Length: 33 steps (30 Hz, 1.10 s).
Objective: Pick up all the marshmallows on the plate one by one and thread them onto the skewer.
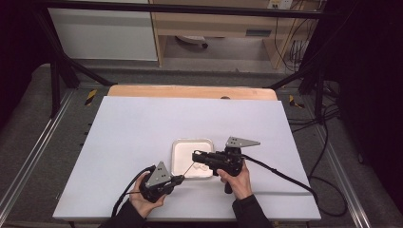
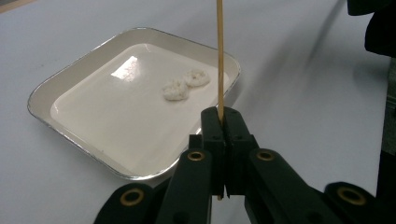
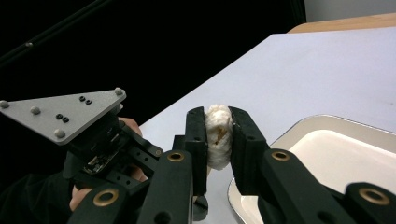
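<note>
White sheet-covered table (image 1: 142,137); on it a shallow white square tray with a silvery rim (image 2: 42,91), just beyond both sets of fingers.

Left gripper (image 2: 224,122): jaws clenched on a thin wooden skewer (image 2: 219,56), long axis running straight out past the fingertips.

Right gripper (image 3: 218,135): jaws grasping a white puffy round piece (image 3: 218,133), skewer tip visible at its centre.

Two more white pieces (image 2: 186,84) lie in the tray, just left of the skewer. Next move likely slides the piece along the skewer's axis.

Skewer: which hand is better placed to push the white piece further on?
Right, probably. The right gripper is shut on the white piece, with the skewer tip already through it; the left gripper only steadies the skewer.
</note>
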Tool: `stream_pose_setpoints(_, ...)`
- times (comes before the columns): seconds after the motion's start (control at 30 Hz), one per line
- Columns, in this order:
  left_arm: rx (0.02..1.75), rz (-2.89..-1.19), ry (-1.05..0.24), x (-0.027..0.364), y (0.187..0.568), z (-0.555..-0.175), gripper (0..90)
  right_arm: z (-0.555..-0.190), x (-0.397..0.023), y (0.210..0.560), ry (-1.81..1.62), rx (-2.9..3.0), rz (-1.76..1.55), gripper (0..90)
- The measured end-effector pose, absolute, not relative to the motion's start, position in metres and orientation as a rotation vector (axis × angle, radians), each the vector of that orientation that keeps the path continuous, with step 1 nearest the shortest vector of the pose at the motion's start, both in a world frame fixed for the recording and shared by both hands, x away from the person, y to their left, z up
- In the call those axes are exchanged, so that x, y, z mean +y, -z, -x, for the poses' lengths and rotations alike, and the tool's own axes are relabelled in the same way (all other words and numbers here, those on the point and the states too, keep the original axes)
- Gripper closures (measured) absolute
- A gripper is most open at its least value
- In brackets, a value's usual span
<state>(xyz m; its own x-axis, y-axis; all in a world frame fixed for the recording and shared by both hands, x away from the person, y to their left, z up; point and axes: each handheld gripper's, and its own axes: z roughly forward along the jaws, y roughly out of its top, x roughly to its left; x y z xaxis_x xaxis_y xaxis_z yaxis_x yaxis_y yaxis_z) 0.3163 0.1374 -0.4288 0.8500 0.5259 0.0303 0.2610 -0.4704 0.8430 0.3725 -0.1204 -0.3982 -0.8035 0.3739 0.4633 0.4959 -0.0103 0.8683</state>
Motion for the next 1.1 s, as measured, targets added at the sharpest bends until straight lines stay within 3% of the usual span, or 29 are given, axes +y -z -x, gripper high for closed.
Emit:
stream_pose_setpoints(0.1, 0.577, -2.000, -0.342, 0.135, 0.418, -0.316, 89.1, -0.371, -0.115, 0.403, 1.853, -2.195, 0.905, 78.0)
stream_pose_setpoints(0.17, 0.582, -2.040, -0.460, 0.129, 0.413, -0.314, 89.1, -0.365, -0.094, 0.419, 1.776, -2.241, 0.846, 78.2)
stream_pose_setpoints(0.23, 0.614, -2.000, -0.379, 0.136, 0.417, -0.317, 89.1, -0.365, -0.089, 0.415, 1.785, -2.281, 0.851, 78.1)
stream_pose_setpoints(0.37, 0.620, -1.992, -0.381, 0.137, 0.416, -0.318, 89.0, -0.366, -0.089, 0.414, 1.812, -2.262, 0.877, 76.9)
stream_pose_setpoints(0.67, 0.664, -1.990, -0.340, 0.147, 0.420, -0.325, 88.9, -0.365, -0.103, 0.400, 1.893, -2.320, 0.977, 37.7)
stream_pose_setpoints(0.8, 0.673, -2.001, -0.334, 0.149, 0.421, -0.326, 88.8, -0.367, -0.115, 0.393, 1.901, -2.409, 1.033, 25.7)
stream_pose_setpoints(0.97, 0.679, -2.026, -0.328, 0.150, 0.423, -0.328, 88.7, -0.372, -0.125, 0.394, 1.836, -2.567, 1.092, 18.4)
stream_pose_setpoints(1.1, 0.694, -2.036, -0.312, 0.152, 0.425, -0.331, 88.6, -0.376, -0.125, 0.402, 1.703, -2.686, 1.062, 22.4)
